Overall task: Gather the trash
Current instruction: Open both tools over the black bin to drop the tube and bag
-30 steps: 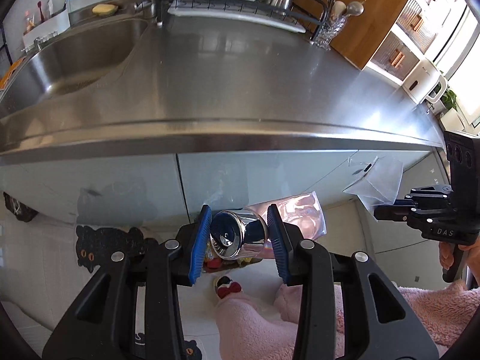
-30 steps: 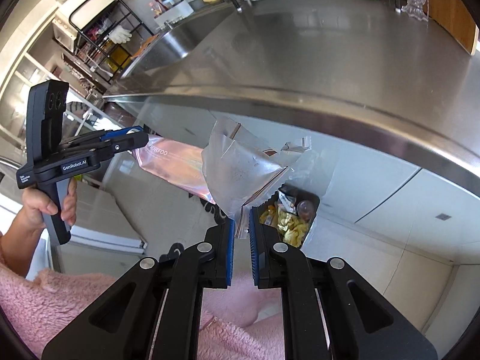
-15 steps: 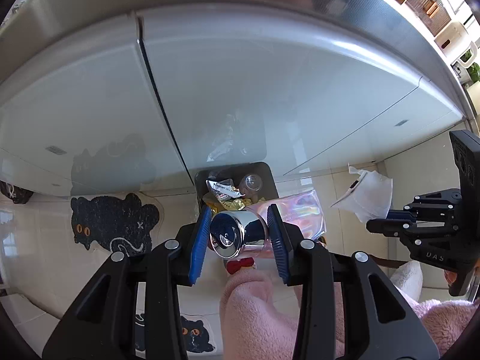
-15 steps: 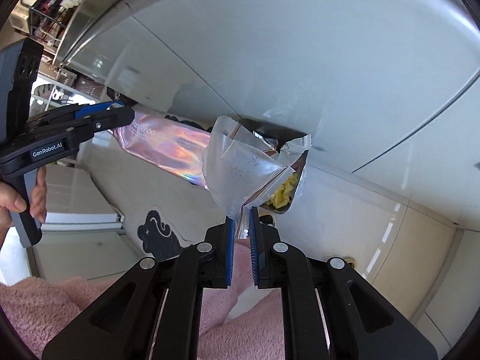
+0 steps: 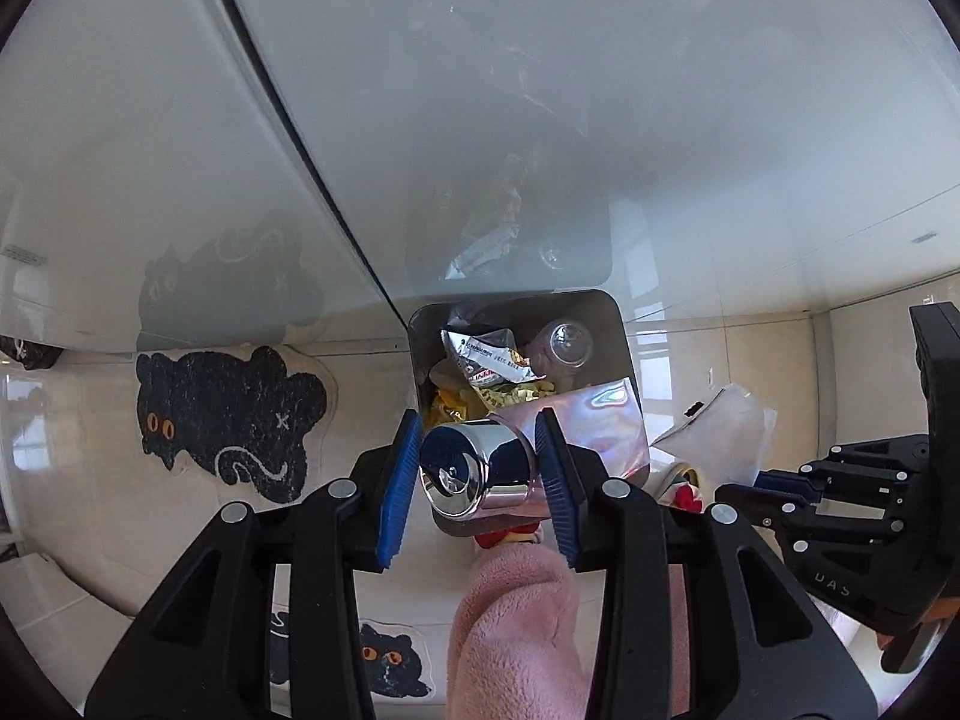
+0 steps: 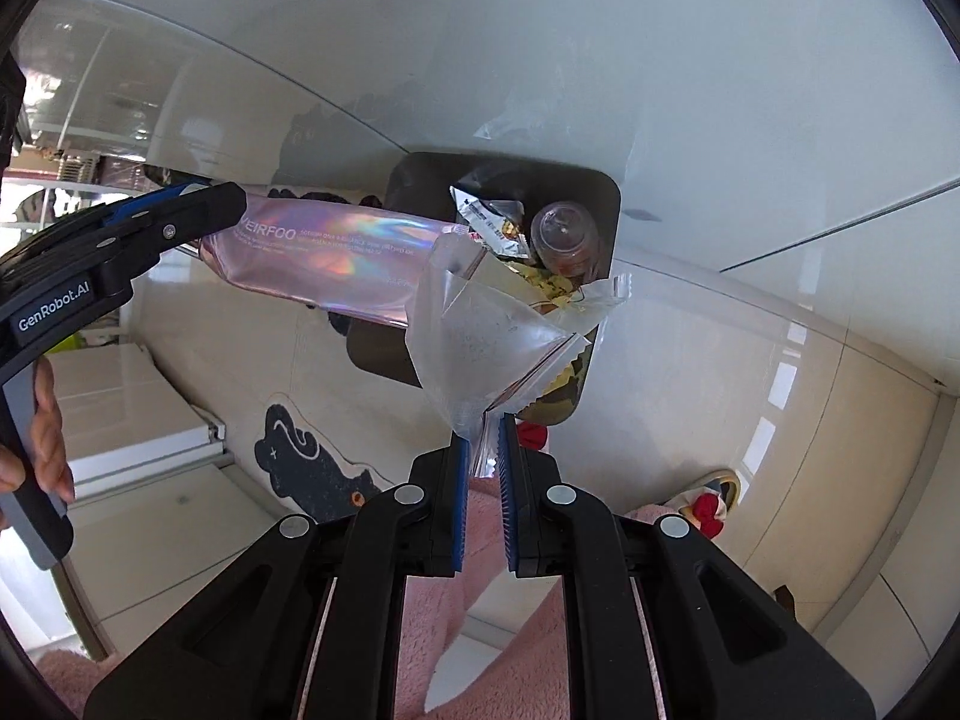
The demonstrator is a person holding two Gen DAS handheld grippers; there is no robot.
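Note:
My left gripper (image 5: pixel 477 429) points straight down, shut on a shiny chrome cylinder (image 5: pixel 468 471) together with an iridescent pink pouch (image 5: pixel 591 423). Both hang over the near edge of a dark square trash bin (image 5: pixel 618 324) on the floor. The bin holds wrappers and a clear plastic cup (image 5: pixel 564 345). My right gripper (image 6: pixel 483 432) is shut on a corner of a crumpled clear plastic bag (image 6: pixel 480 342), which hangs over the bin (image 6: pixel 606 192). The right wrist view shows the left gripper (image 6: pixel 228 204) at the left with the pouch (image 6: pixel 324 252) stretching towards the bin.
Glossy white cabinet doors (image 5: pixel 540 90) rise right behind the bin. Black cat-shaped mats (image 5: pixel 222 414) lie on the tiled floor left of it. Pink fleece clothing (image 5: pixel 516 630) fills the bottom of both views. A red and white slipper (image 6: pixel 711 504) lies near the bin.
Both grippers have dropped from counter height down to the bin, which now looks much larger and closer. The steel counter has left the view. Both grips are unchanged.

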